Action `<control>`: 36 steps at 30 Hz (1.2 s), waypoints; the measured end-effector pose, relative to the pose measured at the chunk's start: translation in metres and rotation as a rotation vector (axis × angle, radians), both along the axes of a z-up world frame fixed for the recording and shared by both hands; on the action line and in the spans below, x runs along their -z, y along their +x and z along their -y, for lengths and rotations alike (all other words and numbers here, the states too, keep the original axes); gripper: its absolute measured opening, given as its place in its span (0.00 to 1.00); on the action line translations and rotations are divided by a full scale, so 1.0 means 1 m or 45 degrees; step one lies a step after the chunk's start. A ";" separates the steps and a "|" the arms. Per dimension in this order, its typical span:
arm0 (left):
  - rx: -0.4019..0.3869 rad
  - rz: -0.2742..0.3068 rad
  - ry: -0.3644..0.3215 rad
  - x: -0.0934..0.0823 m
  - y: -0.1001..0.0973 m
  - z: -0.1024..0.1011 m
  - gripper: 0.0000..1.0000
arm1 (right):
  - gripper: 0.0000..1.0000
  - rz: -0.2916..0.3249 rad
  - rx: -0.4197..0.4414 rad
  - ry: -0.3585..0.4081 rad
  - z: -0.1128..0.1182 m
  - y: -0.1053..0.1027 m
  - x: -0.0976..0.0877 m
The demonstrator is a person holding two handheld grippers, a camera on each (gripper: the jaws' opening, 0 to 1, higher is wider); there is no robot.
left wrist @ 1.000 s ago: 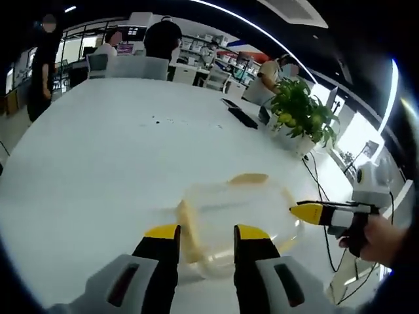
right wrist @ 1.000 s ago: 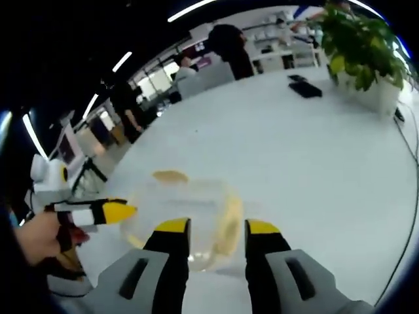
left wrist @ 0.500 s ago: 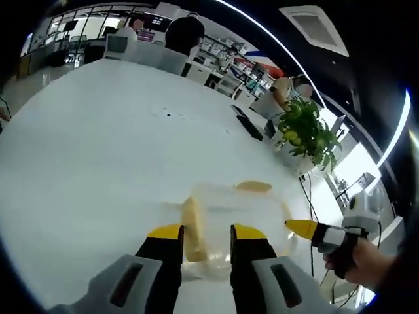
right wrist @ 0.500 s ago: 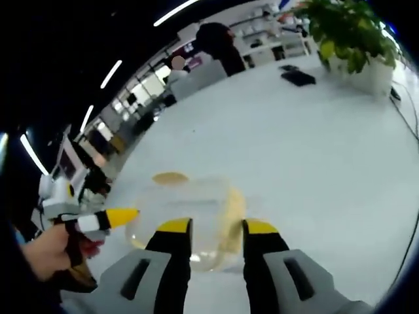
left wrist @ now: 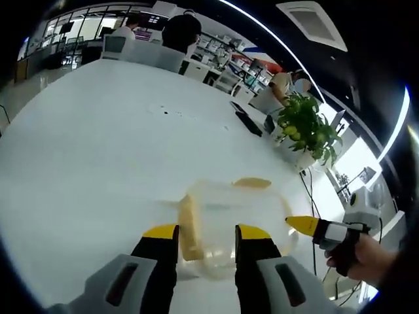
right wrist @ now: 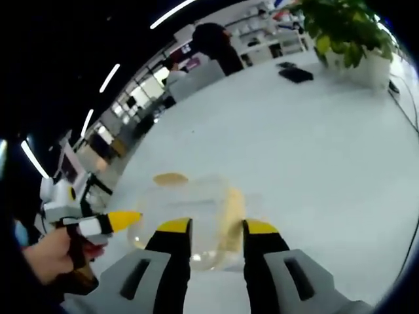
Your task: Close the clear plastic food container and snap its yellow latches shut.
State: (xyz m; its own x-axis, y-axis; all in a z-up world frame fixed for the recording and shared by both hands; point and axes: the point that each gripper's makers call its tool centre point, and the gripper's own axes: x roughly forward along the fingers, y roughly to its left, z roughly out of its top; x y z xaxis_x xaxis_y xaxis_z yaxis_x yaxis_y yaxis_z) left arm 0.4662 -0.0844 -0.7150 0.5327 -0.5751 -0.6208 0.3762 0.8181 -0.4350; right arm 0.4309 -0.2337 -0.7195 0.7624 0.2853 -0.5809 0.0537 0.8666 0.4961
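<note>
The counter (left wrist: 98, 150) is a broad, smooth white surface; its near edge is cut off behind the grippers. A potted plant (left wrist: 304, 127) with glossy green leaves stands at its far side, next to a flat dark object (left wrist: 247, 120) too small to identify.

The container (left wrist: 229, 219) sits on the counter just ahead of both grippers. It is clear plastic, rounded and low; its walls blur into the white surface, so lid seating cannot be judged. A yellow latch (left wrist: 190, 229) runs along one side, and a second latch (left wrist: 252, 182) lies at the far edge.

The left gripper (left wrist: 203, 234) has yellow-tipped grey fingers, spread apart and gripping nothing. The right gripper (right wrist: 209, 227) is likewise spread and empty, fingers framing the container's near rim.
</note>
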 end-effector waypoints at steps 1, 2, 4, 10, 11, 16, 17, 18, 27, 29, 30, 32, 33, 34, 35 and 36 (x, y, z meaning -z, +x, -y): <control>0.002 -0.001 0.002 0.000 0.000 0.000 0.28 | 0.28 -0.002 0.003 0.001 0.000 0.000 0.000; 0.003 -0.003 0.003 0.000 0.000 0.000 0.27 | 0.28 -0.003 0.004 0.001 0.000 0.000 0.000; 0.007 -0.005 0.004 0.000 0.000 -0.001 0.27 | 0.28 -0.002 0.005 -0.001 -0.001 0.000 0.000; 0.061 0.070 0.085 -0.004 0.003 -0.001 0.25 | 0.28 -0.007 -0.003 -0.008 -0.002 0.000 0.000; 0.063 0.067 0.084 -0.003 0.003 -0.001 0.25 | 0.28 -0.007 -0.005 -0.009 -0.002 0.000 0.000; 0.067 0.054 0.075 -0.002 0.004 -0.002 0.24 | 0.28 -0.008 -0.001 -0.010 -0.002 0.000 0.001; 0.065 0.047 0.072 -0.002 0.004 -0.002 0.24 | 0.28 -0.009 0.001 -0.008 -0.003 0.000 0.001; 0.061 0.044 0.071 -0.002 0.005 -0.002 0.23 | 0.28 -0.010 0.001 -0.010 -0.003 0.000 0.001; 0.029 0.021 0.102 -0.002 0.006 -0.001 0.21 | 0.28 -0.032 -0.002 -0.049 -0.006 0.001 0.000; 0.014 0.024 0.114 -0.001 0.007 -0.001 0.20 | 0.29 -0.039 -0.006 -0.059 -0.007 0.001 0.001; 0.006 0.023 0.120 -0.001 0.007 -0.001 0.20 | 0.29 -0.046 -0.003 -0.059 -0.006 0.001 0.001; -0.002 0.027 0.128 -0.001 0.007 -0.001 0.19 | 0.28 -0.056 -0.005 -0.063 -0.007 0.001 0.001; -0.003 0.031 0.133 -0.001 0.007 -0.001 0.19 | 0.28 -0.057 -0.006 -0.067 -0.007 0.001 0.001; -0.012 0.032 0.133 -0.001 0.007 -0.001 0.19 | 0.28 -0.059 -0.002 -0.066 -0.007 0.000 0.001; -0.013 0.033 0.137 -0.001 0.007 -0.001 0.19 | 0.28 -0.059 0.001 -0.068 -0.008 0.000 0.001; -0.022 0.035 0.138 -0.001 0.007 -0.001 0.18 | 0.27 -0.063 -0.003 -0.072 -0.008 0.000 0.002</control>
State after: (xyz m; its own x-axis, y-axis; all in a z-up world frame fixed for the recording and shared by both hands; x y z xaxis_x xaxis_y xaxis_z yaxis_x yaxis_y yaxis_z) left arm 0.4727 -0.0835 -0.7139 0.5598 -0.4960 -0.6637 0.3724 0.8662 -0.3332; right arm 0.4310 -0.2256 -0.7211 0.7318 0.2524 -0.6330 0.0752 0.8933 0.4431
